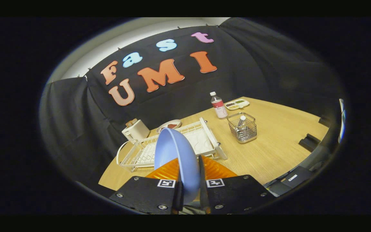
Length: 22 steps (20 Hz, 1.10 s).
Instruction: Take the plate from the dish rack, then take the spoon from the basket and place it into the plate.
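A blue plate (176, 161) is held on edge, clamped between the tongs (190, 193), lifted above the white dish rack (172, 145) just ahead. Setting it flat on bare bench (269, 154) seems next. The spoon (242, 121), apparently, stands in the wire basket (242, 128) beyond, to the right.

Matt wood-grain table (269, 151), shiny wire basket (242, 129), smooth plate (175, 151)
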Available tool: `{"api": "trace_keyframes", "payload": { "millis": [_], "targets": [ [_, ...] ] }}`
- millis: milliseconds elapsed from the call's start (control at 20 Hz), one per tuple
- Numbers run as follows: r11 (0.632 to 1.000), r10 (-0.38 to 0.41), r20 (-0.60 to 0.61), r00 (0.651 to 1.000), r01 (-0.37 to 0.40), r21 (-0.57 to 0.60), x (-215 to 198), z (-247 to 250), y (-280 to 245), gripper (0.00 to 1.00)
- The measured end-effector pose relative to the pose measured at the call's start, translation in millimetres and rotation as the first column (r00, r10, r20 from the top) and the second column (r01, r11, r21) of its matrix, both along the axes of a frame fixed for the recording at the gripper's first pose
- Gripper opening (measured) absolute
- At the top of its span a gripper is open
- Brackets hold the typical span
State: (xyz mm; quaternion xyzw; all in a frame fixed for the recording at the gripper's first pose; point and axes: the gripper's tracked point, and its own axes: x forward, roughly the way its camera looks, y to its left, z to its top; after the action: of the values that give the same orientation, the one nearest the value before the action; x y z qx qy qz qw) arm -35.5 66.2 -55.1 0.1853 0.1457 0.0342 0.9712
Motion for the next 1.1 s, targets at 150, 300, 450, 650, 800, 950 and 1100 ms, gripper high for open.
{"api": "trace_keyframes", "payload": {
  "millis": [150,300,450,650,800,950,1100],
  "targets": [
    [0.997,0.022,-0.048,0.999,-0.018,0.077,-6.0,-27.2,1.2,0.20],
    [0.990,0.014,-0.102,0.995,0.000,0.141,-9.0,-55.2,-1.9,0.20],
    [0.975,0.024,-0.150,0.988,0.010,0.221,-9.5,-75.5,1.2,0.20],
    [0.947,0.020,-0.218,0.976,0.051,0.316,-7.2,-102.0,4.4,0.20],
    [0.924,0.011,-0.258,0.966,0.089,0.373,-3.3,-112.4,7.3,0.21],
    [0.924,0.003,-0.256,0.967,0.095,0.370,1.7,-111.7,7.5,0.21],
    [0.935,-0.016,-0.265,0.964,0.108,0.337,0.6,-112.9,1.5,0.25]
  ]
}}
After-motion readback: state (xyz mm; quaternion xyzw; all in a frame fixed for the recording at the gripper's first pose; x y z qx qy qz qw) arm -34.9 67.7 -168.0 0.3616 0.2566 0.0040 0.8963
